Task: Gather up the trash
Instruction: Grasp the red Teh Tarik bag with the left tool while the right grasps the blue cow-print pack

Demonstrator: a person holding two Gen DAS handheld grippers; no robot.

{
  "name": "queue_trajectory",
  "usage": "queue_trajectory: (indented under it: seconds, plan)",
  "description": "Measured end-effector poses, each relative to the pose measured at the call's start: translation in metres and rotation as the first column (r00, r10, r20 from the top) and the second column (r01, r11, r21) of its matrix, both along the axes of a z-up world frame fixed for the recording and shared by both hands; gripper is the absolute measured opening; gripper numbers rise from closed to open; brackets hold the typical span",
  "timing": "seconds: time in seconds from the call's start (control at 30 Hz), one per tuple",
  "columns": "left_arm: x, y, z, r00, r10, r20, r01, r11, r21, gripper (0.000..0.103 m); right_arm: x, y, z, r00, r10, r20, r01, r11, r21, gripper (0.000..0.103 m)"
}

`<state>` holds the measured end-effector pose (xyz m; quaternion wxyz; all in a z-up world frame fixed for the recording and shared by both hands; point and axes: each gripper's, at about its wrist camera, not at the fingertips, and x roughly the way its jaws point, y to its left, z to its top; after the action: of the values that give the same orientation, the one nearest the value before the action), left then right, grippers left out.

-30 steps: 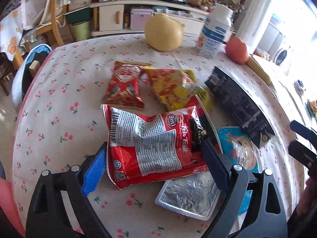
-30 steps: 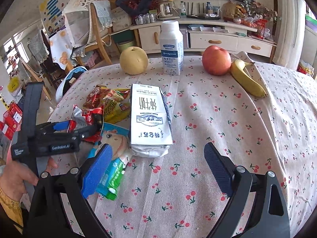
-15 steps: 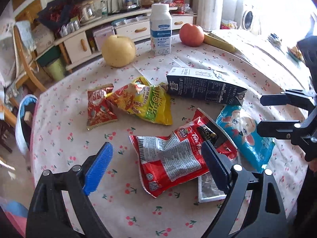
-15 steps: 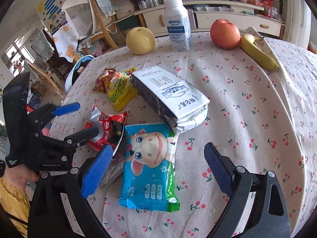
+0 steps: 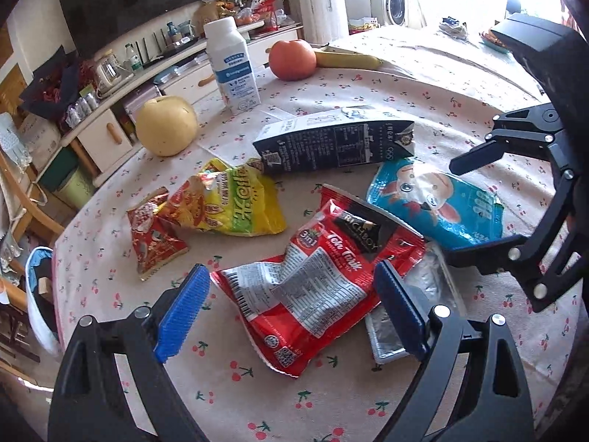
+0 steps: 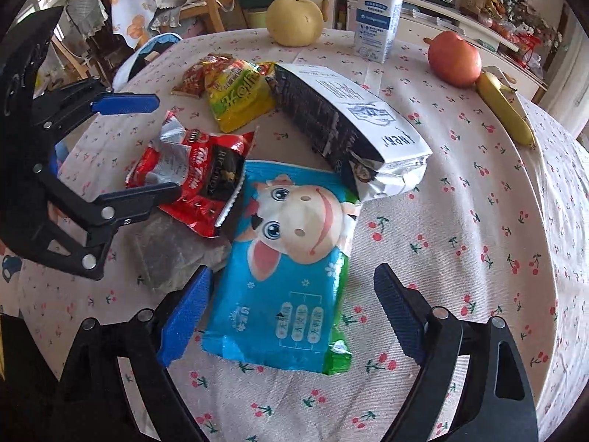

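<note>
Nearest the left gripper [image 5: 291, 309]: 1 red coffee-mix wrapper [image 5: 316, 287], crumpled, lying flat between the wide-apart jaws; pads not pressing it, nothing held. 1 silver foil pouch [image 5: 390, 335] sits partly under that wrapper's right edge, right pad just over it.

Nearest the right gripper [image 6: 291, 313]: 1 blue wet-wipes pack [image 6: 287, 276] with a cartoon cow, flat on the cloth between the jaws. Jaws have just been closing a little, yet stand wide, with a gap to the pack on both sides. No grip.

Both grippers point down at the pile, side by side, each visible in the other's view.

Next out: 1 yellow-green snack bag [image 5: 235, 202] and 1 small red snack packet [image 5: 154, 235], touching each other, left of the coffee wrapper. 1 milk carton [image 5: 338, 143] lies on its side behind the wipes pack, its crumpled end overlapping the pack's top corner.

Trash count: 6 pieces, all clustered on the cherry-print tablecloth [image 6: 460, 258].

Far edge of table, not in the cluster: 1 pear [image 5: 165, 125], 1 upright white bottle [image 5: 232, 62], 1 apple [image 5: 292, 59], 1 banana [image 6: 506, 110]. Apple and banana just beside each other; pear and bottle near.

Beyond the table: 1 low sideboard [image 5: 110, 132] with clutter on top, too small to count.
</note>
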<state>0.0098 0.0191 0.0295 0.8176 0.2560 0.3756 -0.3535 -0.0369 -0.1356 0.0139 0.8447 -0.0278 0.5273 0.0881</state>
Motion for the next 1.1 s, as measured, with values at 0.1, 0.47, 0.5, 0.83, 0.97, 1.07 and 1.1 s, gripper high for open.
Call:
queue_trajectory:
  seconds: [0.1, 0.47, 0.5, 0.83, 0.97, 1.07, 1.1]
  plan:
    - [-0.006, -0.006, -0.005, 0.999, -0.025, -0.031, 0.025, 1.000, -0.005, 0.093, 0.003, -0.006, 0.000, 1.000, -0.018, 0.015, 0.020, 0.997, -0.071, 0.088]
    - [-0.029, -0.023, -0.004, 0.988, -0.145, -0.050, 0.147, 0.988, 0.041, 0.094, 0.006, -0.029, 0.000, 0.998, -0.065, 0.021, 0.067, 0.990, -0.123, 0.088]
    - [-0.029, -0.025, -0.003, 0.989, -0.145, -0.038, 0.147, 0.988, 0.054, 0.094, 0.006, -0.028, 0.000, 0.998, -0.058, 0.017, 0.059, 0.991, -0.118, 0.088]
    - [-0.016, -0.040, -0.009, 0.990, -0.138, -0.032, 0.139, 0.990, 0.031, 0.097, 0.006, -0.022, -0.002, 0.999, -0.039, 0.013, 0.040, 0.991, -0.126, 0.090]
    - [-0.007, -0.040, -0.014, 0.992, -0.102, -0.071, 0.099, 0.994, -0.037, 0.097, 0.008, -0.022, -0.003, 0.999, -0.038, 0.019, 0.040, 0.991, -0.130, 0.093]
    - [-0.002, -0.040, -0.017, 0.993, -0.067, -0.094, 0.061, 0.996, -0.069, 0.096, 0.010, -0.024, -0.004, 0.999, -0.038, 0.020, 0.040, 0.992, -0.119, 0.093]
    - [-0.001, -0.039, -0.018, 0.993, -0.055, -0.100, 0.047, 0.995, -0.084, 0.095, 0.011, -0.024, -0.004, 0.999, -0.039, 0.019, 0.040, 0.993, -0.113, 0.093]
